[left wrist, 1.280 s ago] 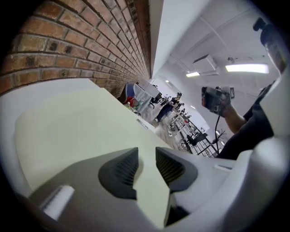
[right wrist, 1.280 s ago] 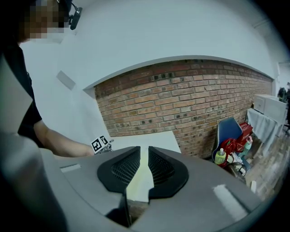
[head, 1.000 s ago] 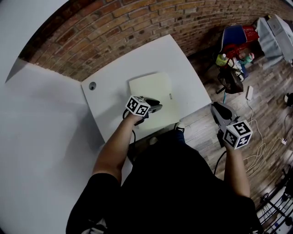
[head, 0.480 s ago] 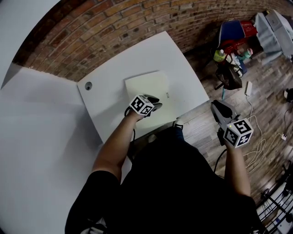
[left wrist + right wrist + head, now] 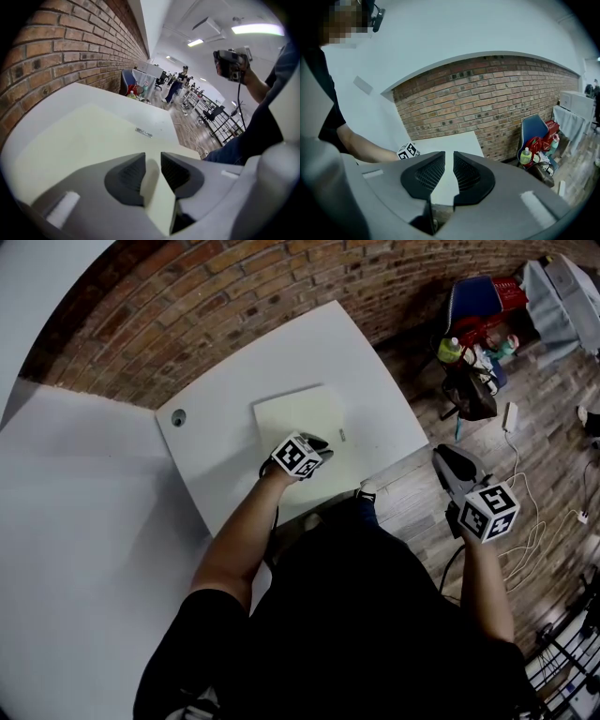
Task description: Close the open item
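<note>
A pale yellow folder [image 5: 298,413] lies flat on the white table [image 5: 234,418], with a small label [image 5: 342,435] near its right edge. My left gripper [image 5: 319,448] sits low over the folder's near edge. In the left gripper view the folder [image 5: 84,136] spreads out ahead, and a pale strip of its cover runs between the nearly closed jaws of the left gripper [image 5: 153,166]. My right gripper [image 5: 448,460] hangs in the air off the table's right side, over the wooden floor. In the right gripper view the right gripper [image 5: 449,164] is shut on nothing.
A brick wall [image 5: 234,306] runs behind the table, and a white partition [image 5: 84,521] stands at the left. The table has a round cable hole [image 5: 178,415]. A blue chair with bags [image 5: 483,324] and loose cables [image 5: 525,521] are on the floor at the right.
My left gripper has slid a little farther over the folder, toward the wall. The right gripper has stayed almost where it was.
</note>
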Motion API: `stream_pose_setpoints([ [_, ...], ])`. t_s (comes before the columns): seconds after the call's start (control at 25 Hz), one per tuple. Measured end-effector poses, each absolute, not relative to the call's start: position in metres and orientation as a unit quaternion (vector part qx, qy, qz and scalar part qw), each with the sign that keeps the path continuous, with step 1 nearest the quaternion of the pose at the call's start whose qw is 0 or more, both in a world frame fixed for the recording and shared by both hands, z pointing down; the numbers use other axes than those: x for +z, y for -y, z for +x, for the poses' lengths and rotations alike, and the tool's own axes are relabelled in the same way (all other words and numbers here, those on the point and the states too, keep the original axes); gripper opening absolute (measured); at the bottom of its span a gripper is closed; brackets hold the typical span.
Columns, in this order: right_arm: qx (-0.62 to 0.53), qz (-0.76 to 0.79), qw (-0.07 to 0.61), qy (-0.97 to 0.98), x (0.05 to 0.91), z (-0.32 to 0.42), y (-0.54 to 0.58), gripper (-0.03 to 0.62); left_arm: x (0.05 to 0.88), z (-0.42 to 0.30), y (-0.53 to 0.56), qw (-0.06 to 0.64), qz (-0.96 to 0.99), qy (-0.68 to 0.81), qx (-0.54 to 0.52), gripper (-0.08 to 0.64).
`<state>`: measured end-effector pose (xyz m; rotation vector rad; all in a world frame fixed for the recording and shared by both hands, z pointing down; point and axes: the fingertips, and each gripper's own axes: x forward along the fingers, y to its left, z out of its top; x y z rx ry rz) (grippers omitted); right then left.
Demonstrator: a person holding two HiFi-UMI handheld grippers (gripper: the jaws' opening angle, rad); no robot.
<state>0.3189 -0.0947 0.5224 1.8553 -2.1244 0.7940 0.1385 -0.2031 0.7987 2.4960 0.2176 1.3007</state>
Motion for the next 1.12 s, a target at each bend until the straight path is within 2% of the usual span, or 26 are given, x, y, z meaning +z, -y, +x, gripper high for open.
stream_pose_setpoints([
  [0.2, 0.272, 0.628, 0.105, 0.721, 0.528, 0.32, 0.097, 0.055, 0.805, 0.139, 0.206, 0.159, 0.869, -0.053, 0.466, 0.094],
  [0.36, 0.275, 0.623, 0.107, 0.725, 0.53, 0.316, 0.099, 0.055, 0.81, 0.137, 0.213, 0.151, 0.863, -0.034, 0.481, 0.049],
  [0.68, 0.286, 0.619, 0.109, 0.723, 0.532, 0.318, 0.095, 0.055, 0.812, 0.138, 0.217, 0.137, 0.863, -0.016, 0.486, 0.015],
  [1.12, 0.28, 0.616, 0.106, 0.728, 0.531, 0.32, 0.097, 0.055, 0.806, 0.138, 0.218, 0.133, 0.86, -0.003, 0.492, 0.006],
])
